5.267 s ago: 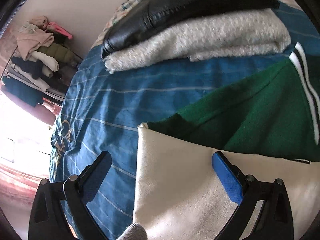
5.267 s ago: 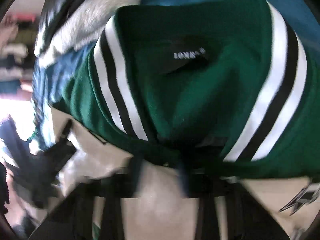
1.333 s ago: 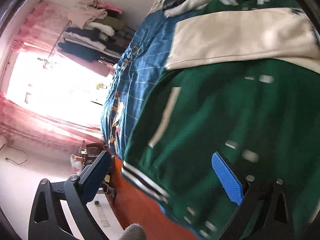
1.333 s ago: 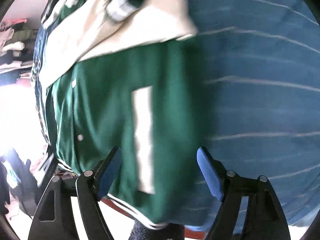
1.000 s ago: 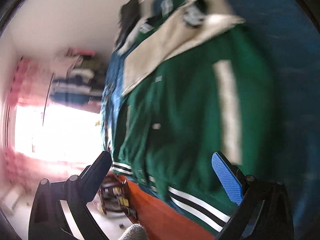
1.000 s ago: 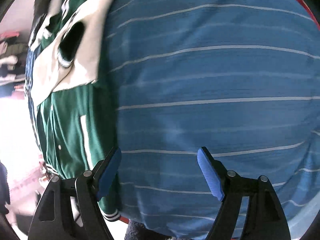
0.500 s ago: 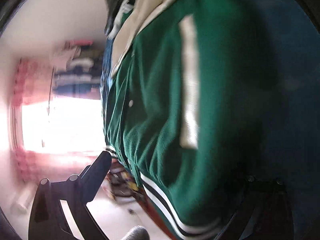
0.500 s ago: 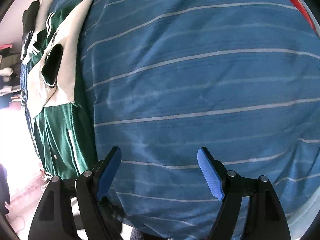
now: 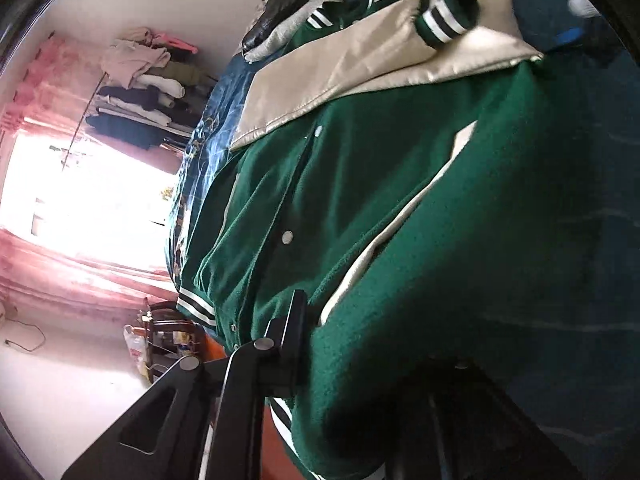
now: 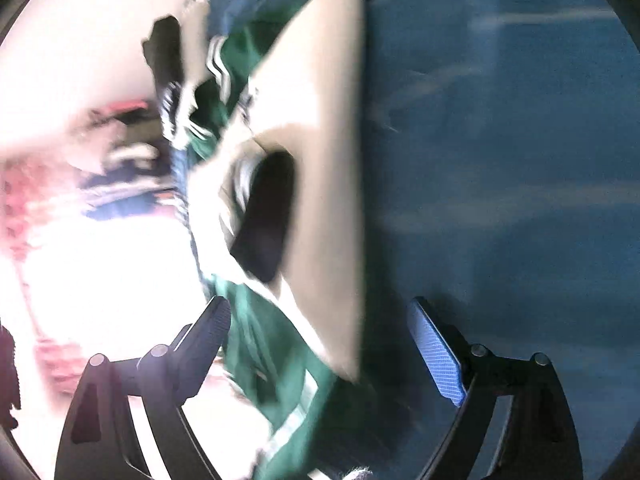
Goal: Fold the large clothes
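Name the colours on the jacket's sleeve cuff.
Green with white and black stripes on the cuff, at the end of a cream sleeve; clearest from the left wrist.

Left gripper (image 9: 352, 364): black plastic linkage frame, flat bars joined by round silver pivot pins; triangular cut-outs in the arms. Only one finger (image 9: 296, 320) was visible, a dark slab seen edge-on.

Right gripper (image 10: 320, 344): same black frame and silver pins. Fingers carried blue pads (image 10: 436, 352) with a fine cross-hatched texture; the other pad appeared dark in shadow.

A blue striped bed cover (image 10: 500, 160) carries the green-and-cream jacket (image 9: 380, 200) and folded clothes (image 9: 288, 12).
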A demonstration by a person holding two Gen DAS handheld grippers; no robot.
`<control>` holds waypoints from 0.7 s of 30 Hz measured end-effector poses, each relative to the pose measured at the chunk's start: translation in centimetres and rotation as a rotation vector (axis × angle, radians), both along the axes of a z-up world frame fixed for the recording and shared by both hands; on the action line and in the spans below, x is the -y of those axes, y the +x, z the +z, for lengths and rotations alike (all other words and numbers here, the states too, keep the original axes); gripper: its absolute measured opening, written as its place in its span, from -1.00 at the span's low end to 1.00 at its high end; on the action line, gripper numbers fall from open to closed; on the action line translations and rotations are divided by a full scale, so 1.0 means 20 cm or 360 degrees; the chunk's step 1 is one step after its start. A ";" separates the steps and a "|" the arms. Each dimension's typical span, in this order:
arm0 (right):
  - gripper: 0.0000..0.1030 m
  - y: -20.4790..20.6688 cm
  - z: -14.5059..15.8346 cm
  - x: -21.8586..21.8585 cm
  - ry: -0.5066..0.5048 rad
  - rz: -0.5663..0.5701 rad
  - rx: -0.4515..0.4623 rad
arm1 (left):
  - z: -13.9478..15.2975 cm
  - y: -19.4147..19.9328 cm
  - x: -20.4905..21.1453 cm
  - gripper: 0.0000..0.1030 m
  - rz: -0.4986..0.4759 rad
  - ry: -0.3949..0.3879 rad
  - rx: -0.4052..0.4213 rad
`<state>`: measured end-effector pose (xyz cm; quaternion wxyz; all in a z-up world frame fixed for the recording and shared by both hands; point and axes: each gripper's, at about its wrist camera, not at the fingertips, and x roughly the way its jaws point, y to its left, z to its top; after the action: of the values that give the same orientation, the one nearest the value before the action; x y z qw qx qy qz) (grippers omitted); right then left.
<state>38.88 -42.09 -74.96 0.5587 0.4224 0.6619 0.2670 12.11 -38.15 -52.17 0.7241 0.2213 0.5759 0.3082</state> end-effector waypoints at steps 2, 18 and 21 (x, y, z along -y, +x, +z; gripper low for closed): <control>0.79 0.06 -0.06 -0.08 0.0061 -0.0013 -0.0072 | 0.02 0.01 -0.03 -0.74 -0.0005 -0.0020 0.0011; -0.66 0.22 0.85 -0.81 -0.0392 0.0060 0.0214 | 0.48 0.00 -0.71 -0.74 0.0081 -0.0618 0.0167; -0.66 0.30 1.02 -1.17 -0.0514 0.0144 0.0274 | 0.54 0.02 -0.99 -0.74 0.0185 -0.0734 0.0207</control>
<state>44.81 -18.76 -54.56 0.6613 0.2727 0.6642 0.2174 12.54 -18.34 -41.34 0.7720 -0.0036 0.5951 0.2233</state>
